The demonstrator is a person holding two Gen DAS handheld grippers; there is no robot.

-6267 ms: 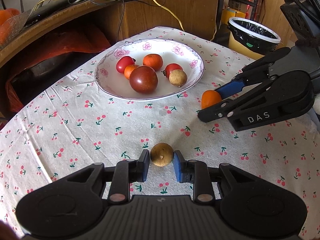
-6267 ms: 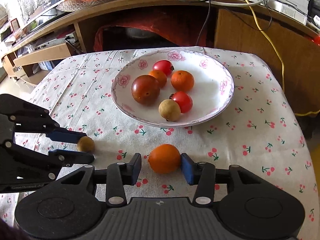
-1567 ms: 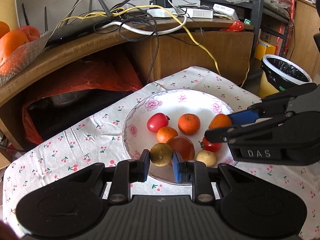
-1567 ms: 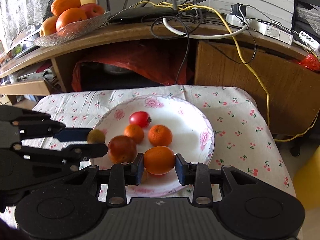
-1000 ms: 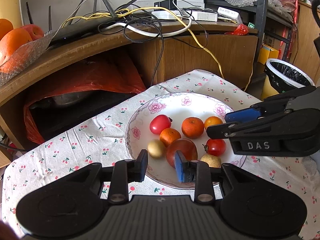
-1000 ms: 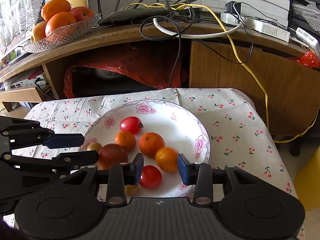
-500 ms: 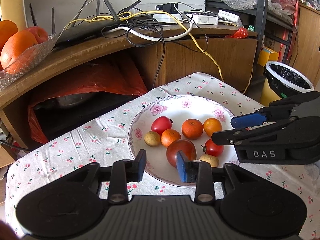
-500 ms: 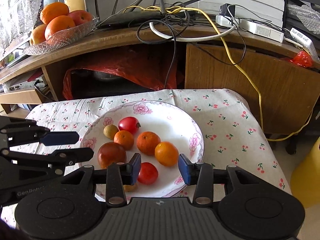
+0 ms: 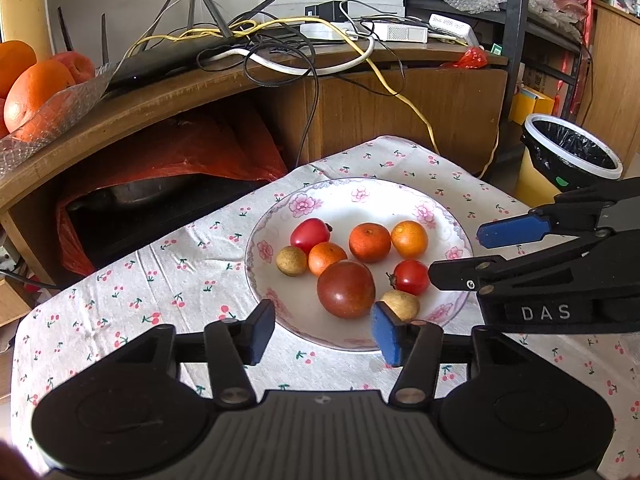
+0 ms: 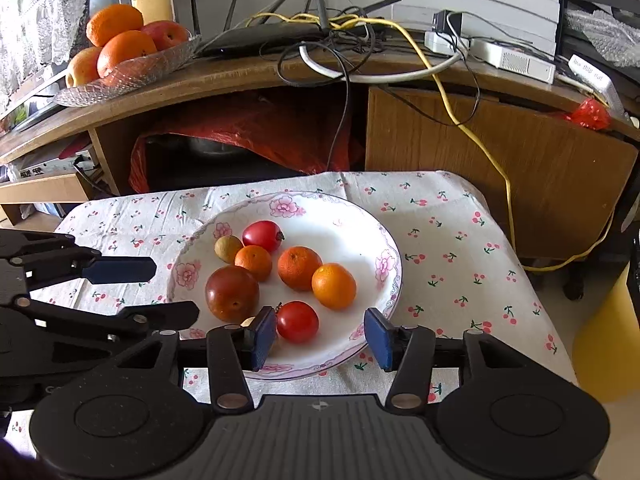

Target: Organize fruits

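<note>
A white flowered plate [image 9: 436, 216] [image 10: 384, 252] on the cherry-print tablecloth holds several fruits: a big dark red tomato [image 9: 346, 289] [image 10: 232, 293], small red tomatoes [image 9: 310, 234] [image 10: 297, 321], oranges [image 9: 409, 239] [image 10: 333, 285] and two small brown longans [image 9: 291, 260] [image 10: 228, 248]. My left gripper [image 9: 323, 336] is open and empty, held above the plate's near edge. My right gripper [image 10: 320, 339] is open and empty, above the plate's near right edge. Each gripper shows in the other's view, the right one [image 9: 472, 254] and the left one [image 10: 168, 292].
A wooden desk [image 9: 200, 92] with cables and routers stands behind the table. A glass dish of oranges and apples [image 10: 124, 52] sits on it. A red bag [image 10: 256, 128] lies under it. A yellow bin [image 9: 568, 160] with a black liner stands at the right.
Both grippers let their fruit go into the plate: the left its longan, the right its orange. Both have since opened wider and drawn back a little.
</note>
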